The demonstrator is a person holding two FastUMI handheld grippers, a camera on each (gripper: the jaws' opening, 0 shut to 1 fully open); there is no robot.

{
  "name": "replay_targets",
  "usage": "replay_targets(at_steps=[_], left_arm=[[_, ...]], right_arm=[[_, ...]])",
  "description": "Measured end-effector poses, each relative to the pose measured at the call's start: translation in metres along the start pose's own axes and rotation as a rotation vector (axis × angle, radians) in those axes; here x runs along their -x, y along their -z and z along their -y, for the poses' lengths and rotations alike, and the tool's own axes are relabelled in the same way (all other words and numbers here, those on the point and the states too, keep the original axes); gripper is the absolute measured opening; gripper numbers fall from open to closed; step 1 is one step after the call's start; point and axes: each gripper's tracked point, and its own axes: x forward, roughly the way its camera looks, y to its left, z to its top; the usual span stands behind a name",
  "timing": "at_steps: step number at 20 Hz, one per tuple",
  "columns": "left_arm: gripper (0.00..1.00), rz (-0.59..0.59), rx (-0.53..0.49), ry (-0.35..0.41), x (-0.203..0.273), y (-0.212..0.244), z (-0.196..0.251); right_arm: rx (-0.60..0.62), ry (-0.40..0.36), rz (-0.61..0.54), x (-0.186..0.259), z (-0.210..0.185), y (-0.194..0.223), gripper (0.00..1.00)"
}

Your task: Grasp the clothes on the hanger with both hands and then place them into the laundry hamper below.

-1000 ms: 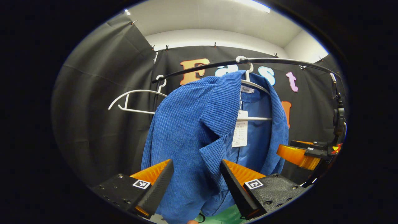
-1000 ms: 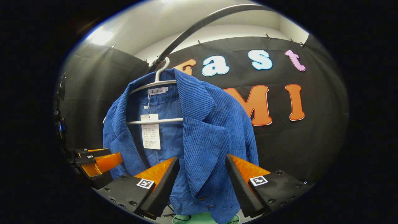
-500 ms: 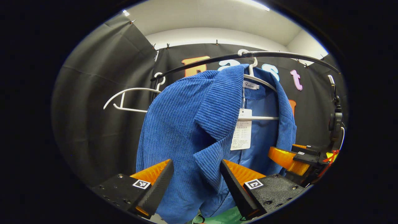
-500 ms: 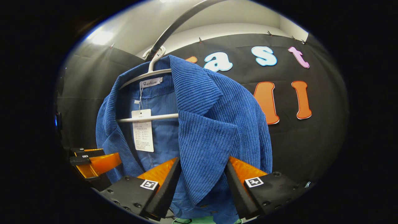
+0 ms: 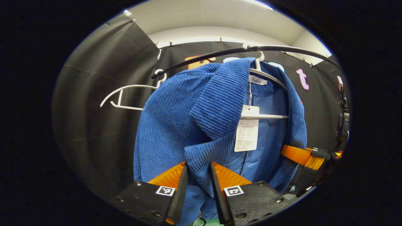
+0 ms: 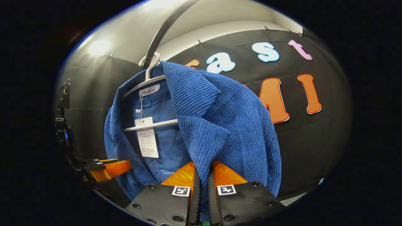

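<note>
A blue corduroy jacket (image 5: 176,119) (image 6: 241,125) hangs on a white hanger (image 5: 267,78) (image 6: 147,83) hooked over a dark curved rail (image 5: 282,49) (image 6: 160,34). A paper tag (image 5: 247,131) (image 6: 147,139) dangles inside it. My left gripper (image 5: 198,185) is shut on one lapel's lower edge, both fingers pressing the cloth. My right gripper (image 6: 201,188) is shut on the other lapel in the same way. Each gripper also shows off to the side in the other's view: the right gripper (image 5: 303,157), the left gripper (image 6: 108,168). A green sliver below, at the left gripper view's bottom edge (image 5: 201,221), may be the hamper.
An empty white hanger (image 5: 125,97) hangs on the rail to the left of the jacket. A black stand with gear (image 5: 342,125) (image 6: 64,125) rises at the side. Black cloth walls close in behind and to the sides.
Both grippers moved in toward the jacket and went from open to shut, each pinching a lapel edge. The jacket now looms larger in both views.
</note>
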Motion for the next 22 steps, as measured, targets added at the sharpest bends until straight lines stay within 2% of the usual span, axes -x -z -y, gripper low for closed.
replay_targets(at_steps=[2,3,4,8,16,22], left_arm=[[0.14,-0.006,-0.012,-0.011,0.005,0.002,-0.004],[0.03,0.009,0.027,0.013,0.007,-0.001,-0.001],[0.02,0.012,0.064,0.038,0.010,-0.003,0.004],[0.00,0.013,0.085,0.052,0.021,-0.012,-0.004],[0.00,0.066,0.036,0.056,0.056,-0.040,-0.016],[0.00,0.170,0.094,0.026,0.088,-0.091,-0.048]], right_arm=[[0.015,0.025,0.011,0.002,0.010,-0.004,0.08],[0.013,0.015,0.020,0.003,0.010,-0.007,0.03],[0.001,-0.003,0.023,0.005,0.009,-0.010,0.08],[-0.088,-0.097,0.011,0.006,0.007,-0.015,0.08],[-0.119,-0.129,0.053,0.024,0.023,-0.048,0.08],[-0.279,-0.214,0.061,0.038,0.017,-0.069,0.08]])
